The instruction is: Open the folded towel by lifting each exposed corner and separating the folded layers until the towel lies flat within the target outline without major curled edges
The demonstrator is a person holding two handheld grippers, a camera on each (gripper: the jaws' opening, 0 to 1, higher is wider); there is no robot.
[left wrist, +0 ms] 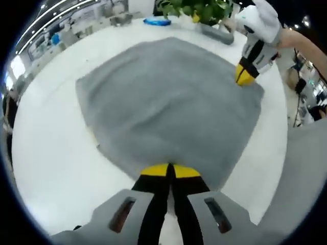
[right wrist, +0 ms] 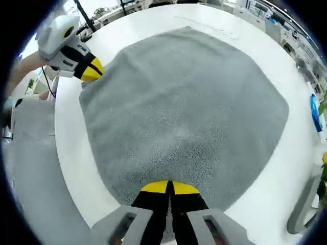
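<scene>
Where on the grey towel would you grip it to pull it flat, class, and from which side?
Grip the towel at its corners, coming in low from outside its edge along the table. It lies spread thin, so only edges and corners offer a pinchable lip. The left gripper and right gripper each appear shut on a neighbouring corner already.

towel [left wrist: 168, 107] spread on table [left wrist: 51, 158], left claw [left wrist: 170, 171] and right claw [right wrist: 169, 188] on adjacent corners

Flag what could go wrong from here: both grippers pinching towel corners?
1. Left gripper and right gripper each look shut on the grey towel; uneven pulling could drag it across the white table.
2. A sudden release may leave the pinched corners curled.
</scene>
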